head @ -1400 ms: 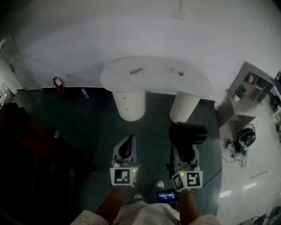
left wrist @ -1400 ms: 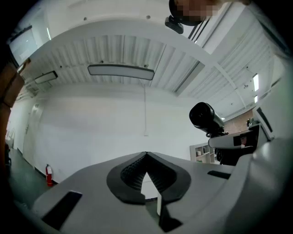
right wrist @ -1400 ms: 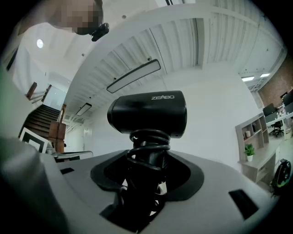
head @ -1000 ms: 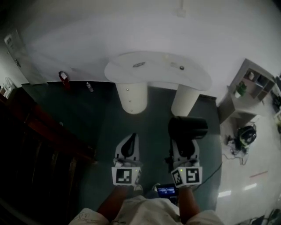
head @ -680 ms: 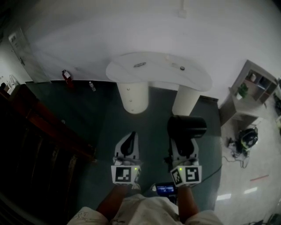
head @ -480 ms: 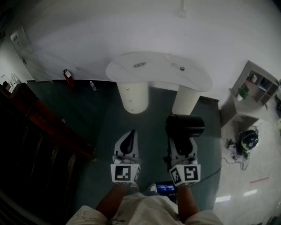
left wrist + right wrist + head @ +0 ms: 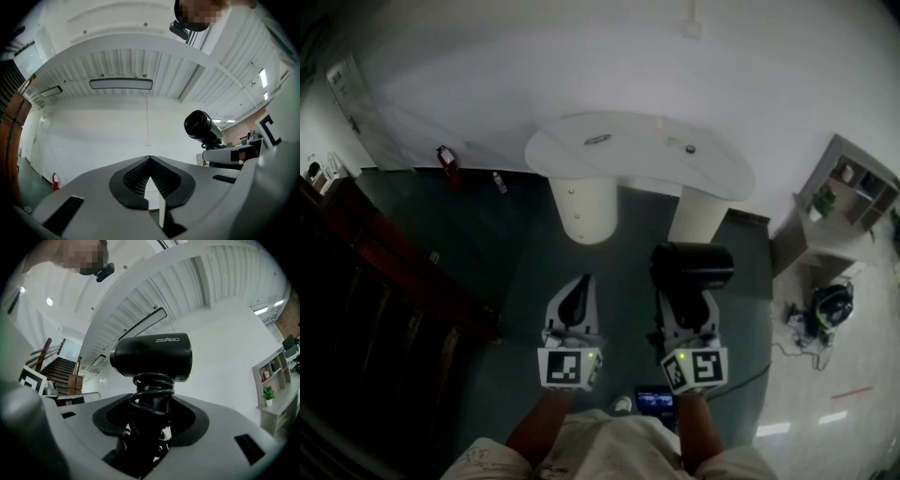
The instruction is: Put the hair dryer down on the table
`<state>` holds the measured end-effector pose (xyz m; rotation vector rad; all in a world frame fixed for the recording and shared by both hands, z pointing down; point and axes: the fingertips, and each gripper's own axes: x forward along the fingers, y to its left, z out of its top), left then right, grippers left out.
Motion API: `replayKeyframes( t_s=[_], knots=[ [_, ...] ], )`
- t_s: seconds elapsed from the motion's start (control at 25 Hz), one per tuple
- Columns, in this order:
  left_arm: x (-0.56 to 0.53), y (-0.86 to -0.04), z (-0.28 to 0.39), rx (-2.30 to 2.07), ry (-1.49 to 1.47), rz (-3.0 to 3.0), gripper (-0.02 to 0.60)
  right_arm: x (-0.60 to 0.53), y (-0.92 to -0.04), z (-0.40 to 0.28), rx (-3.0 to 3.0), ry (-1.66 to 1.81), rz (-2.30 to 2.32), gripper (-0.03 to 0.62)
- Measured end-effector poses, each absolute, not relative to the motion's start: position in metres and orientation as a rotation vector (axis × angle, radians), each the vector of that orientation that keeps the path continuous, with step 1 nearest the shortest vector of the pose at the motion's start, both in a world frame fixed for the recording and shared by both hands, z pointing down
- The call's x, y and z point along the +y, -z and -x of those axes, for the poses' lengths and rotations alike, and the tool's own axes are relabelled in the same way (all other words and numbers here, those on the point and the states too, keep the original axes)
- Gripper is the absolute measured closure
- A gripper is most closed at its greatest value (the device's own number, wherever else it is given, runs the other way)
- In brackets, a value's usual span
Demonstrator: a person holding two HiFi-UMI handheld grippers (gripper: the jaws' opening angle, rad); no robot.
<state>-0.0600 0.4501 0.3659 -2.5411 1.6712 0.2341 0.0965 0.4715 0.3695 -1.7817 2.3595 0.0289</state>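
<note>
The right gripper [image 7: 687, 305] is held roughly level, jaws pinching the hair dryer [image 7: 692, 269] by its seemingly cord-wrapped handle. The left gripper [image 7: 577, 292] runs parallel, jaws pressed together. The surface [image 7: 581, 159] lies at 12 o'clock, well apart.

The right gripper [image 7: 686, 305] holds the black hair dryer [image 7: 692, 267] upright; left gripper [image 7: 577, 287] alongside; white table [image 7: 628, 171] ahead.

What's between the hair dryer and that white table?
Only bare green floor, seen in the head view; the hair dryer in the right gripper hasn't reached the table.
</note>
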Motion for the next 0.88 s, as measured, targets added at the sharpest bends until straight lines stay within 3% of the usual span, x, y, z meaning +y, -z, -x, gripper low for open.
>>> replayKeyframes(
  t_s=[0.88],
  knots=[
    [0.277, -0.375, 0.103, 1.691, -0.221, 2.543, 0.584, 0.294, -0.374, -0.049, 2.417, -0.020, 1.771, 0.368]
  ],
)
